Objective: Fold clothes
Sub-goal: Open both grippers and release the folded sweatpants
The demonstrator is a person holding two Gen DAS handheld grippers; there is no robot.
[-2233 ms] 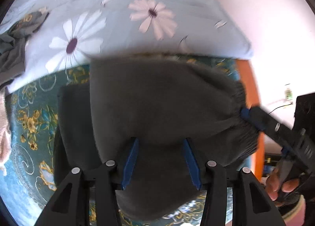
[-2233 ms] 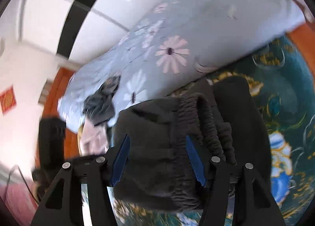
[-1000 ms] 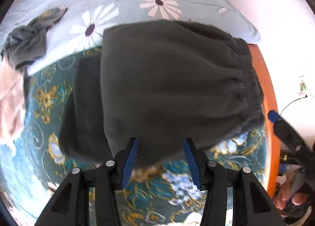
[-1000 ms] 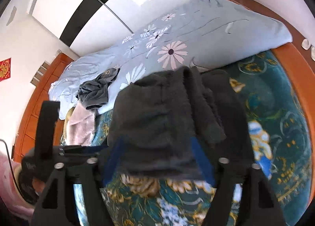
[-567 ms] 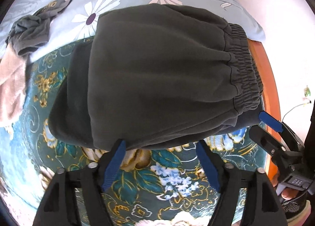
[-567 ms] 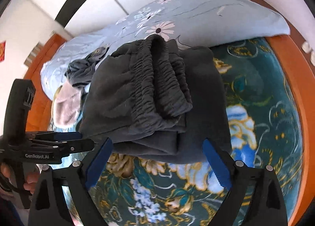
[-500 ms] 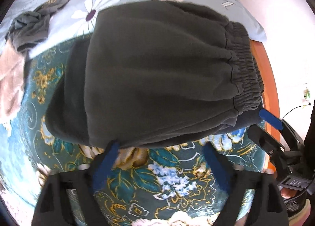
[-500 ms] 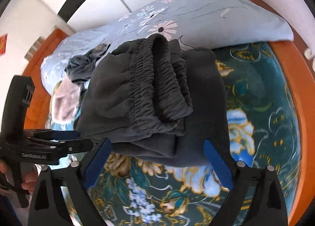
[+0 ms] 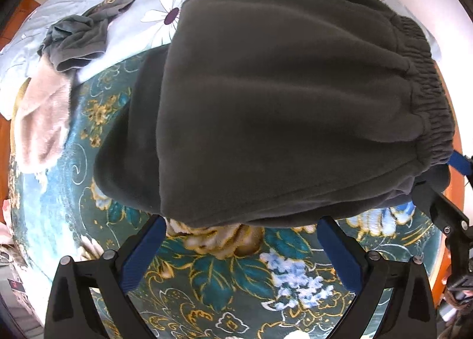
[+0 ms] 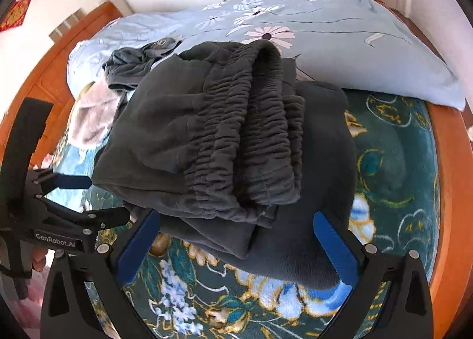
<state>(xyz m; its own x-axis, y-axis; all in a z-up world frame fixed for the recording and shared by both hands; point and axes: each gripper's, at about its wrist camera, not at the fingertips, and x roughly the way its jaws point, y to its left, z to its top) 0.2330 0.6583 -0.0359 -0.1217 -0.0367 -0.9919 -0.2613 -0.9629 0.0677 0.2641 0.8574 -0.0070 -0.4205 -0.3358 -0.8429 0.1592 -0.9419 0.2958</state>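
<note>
A dark grey pair of sweatpants (image 9: 283, 108) lies folded in a thick stack on the teal floral blanket (image 9: 224, 274), its gathered elastic waistband (image 10: 254, 132) on top. My left gripper (image 9: 241, 238) is open and empty, just short of the stack's near edge. My right gripper (image 10: 236, 229) is open and empty at the waistband end, its jaws wide on either side of the stack's near corner. The left gripper also shows in the right wrist view (image 10: 68, 200), beside the stack.
A crumpled grey garment (image 9: 77, 37) and a pink garment (image 9: 44, 120) lie at the left. A light blue daisy duvet (image 10: 340, 43) is bunched behind the stack. The orange wooden bed frame (image 10: 449, 191) runs along the right.
Both grippers held the sweatpants and laid the fold down. They then opened, let go and backed off a little. The stack now rests on the blanket.
</note>
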